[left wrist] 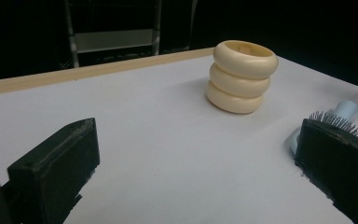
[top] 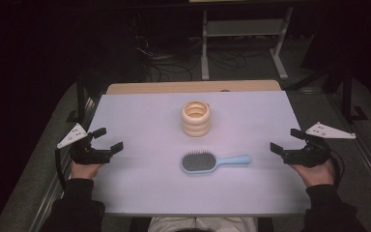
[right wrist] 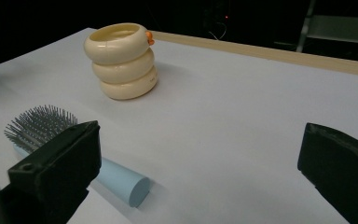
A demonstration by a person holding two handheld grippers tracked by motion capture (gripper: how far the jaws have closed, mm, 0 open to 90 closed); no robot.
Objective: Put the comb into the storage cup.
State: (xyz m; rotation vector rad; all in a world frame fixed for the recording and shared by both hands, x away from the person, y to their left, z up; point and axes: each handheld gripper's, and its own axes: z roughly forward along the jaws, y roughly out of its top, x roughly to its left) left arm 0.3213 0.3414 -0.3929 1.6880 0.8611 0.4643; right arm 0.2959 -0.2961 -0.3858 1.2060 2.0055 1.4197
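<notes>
L gripper [top: 107, 139] at table's [top: 140, 193] left edge, jaws spread, nothing betw them. Cream ringed cup [top: 196, 118] upright mid-table, far side. Blue hairbrush [top: 214, 161] lies nearer, bristles up, handle pointing right. R gripper [top: 286, 140] at right edge, jaws spread, empty.

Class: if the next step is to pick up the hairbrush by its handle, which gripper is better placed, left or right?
Probably the right gripper: the hairbrush points its handle toward it, end-on in the right gripper view. The left gripper, also open, faces the bristle head.
</notes>
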